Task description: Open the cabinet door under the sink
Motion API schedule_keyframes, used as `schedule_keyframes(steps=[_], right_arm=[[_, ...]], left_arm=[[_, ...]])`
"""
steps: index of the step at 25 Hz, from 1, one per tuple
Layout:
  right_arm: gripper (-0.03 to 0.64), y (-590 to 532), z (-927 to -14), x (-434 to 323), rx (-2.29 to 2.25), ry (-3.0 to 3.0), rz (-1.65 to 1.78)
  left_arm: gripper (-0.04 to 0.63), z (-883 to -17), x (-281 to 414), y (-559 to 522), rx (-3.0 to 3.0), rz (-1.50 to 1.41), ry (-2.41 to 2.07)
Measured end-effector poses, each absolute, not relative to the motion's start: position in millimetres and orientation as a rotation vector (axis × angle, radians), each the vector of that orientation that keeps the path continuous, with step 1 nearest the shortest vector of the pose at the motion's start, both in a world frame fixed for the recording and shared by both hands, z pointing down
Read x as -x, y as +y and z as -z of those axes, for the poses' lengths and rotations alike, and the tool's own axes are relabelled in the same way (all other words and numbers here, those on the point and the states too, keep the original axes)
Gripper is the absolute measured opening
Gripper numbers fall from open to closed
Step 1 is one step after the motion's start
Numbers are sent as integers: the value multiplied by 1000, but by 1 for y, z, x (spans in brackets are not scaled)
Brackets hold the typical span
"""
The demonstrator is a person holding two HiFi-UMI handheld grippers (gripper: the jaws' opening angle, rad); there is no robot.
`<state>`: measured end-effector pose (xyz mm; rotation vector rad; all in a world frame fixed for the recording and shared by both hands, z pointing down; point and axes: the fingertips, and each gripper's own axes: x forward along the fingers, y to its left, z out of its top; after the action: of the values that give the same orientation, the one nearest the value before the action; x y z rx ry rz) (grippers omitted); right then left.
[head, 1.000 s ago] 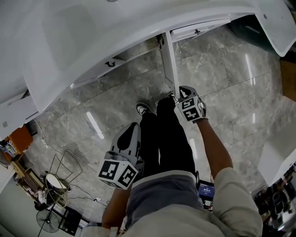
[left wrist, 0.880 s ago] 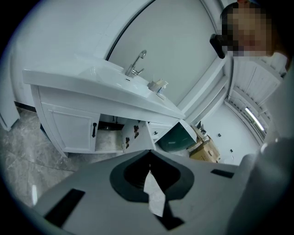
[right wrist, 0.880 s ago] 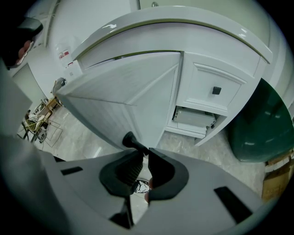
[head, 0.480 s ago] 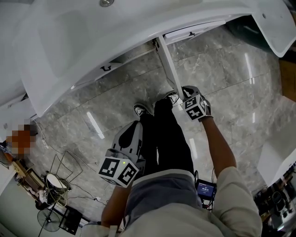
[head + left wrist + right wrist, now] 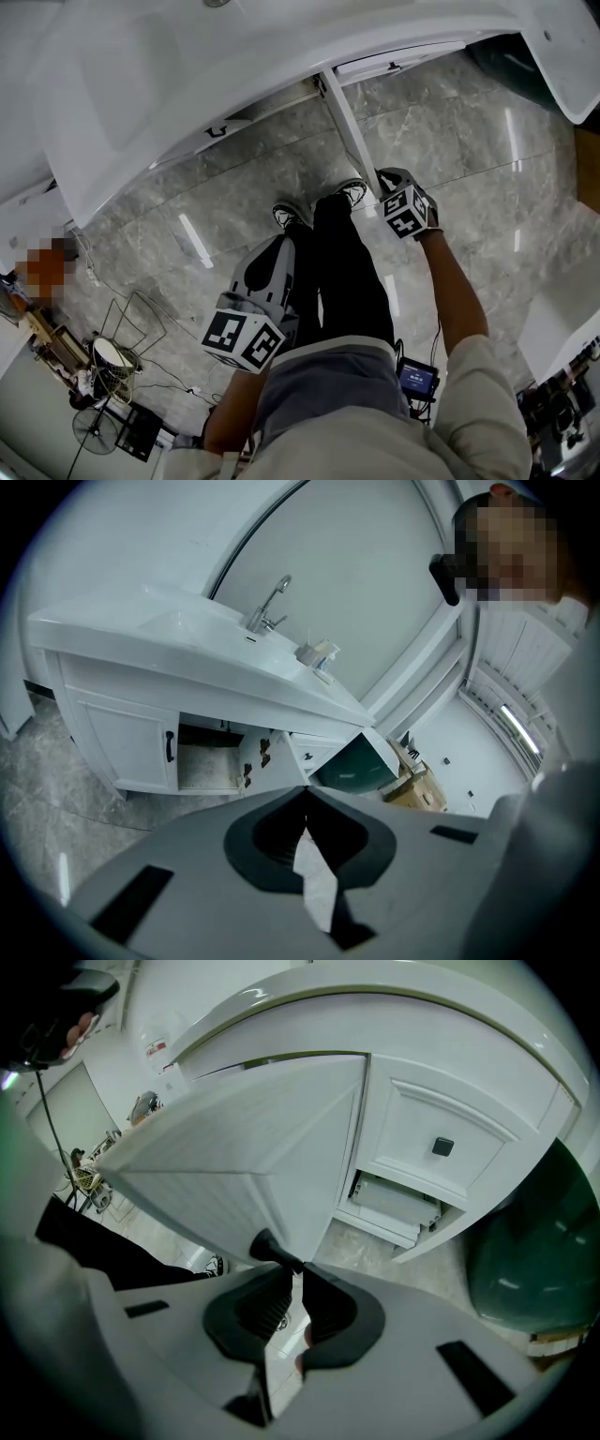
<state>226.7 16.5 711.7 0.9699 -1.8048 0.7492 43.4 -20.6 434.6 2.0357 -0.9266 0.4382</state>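
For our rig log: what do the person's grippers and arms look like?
Both the left gripper and the right gripper are light grey moulded shells with dark ribbed pads set in a black recess. Each carries a cube of black-and-white square markers. The person wears a pale cream sleeve; the forearms are bare.

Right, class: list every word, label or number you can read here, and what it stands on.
Nothing is legible.
Red-and-white wall label: too small to read.
Small lit screen, lower right of the head view: print too blurred to read.
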Motion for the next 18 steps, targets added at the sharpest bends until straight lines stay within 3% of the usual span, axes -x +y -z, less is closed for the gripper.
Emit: schedule_keyframes(steps=[18], right_arm=[[31,34,-681,-248,-1080,-1798,-935]], left_arm=[[0,-402,-62,-20,-2097,-419,-928]])
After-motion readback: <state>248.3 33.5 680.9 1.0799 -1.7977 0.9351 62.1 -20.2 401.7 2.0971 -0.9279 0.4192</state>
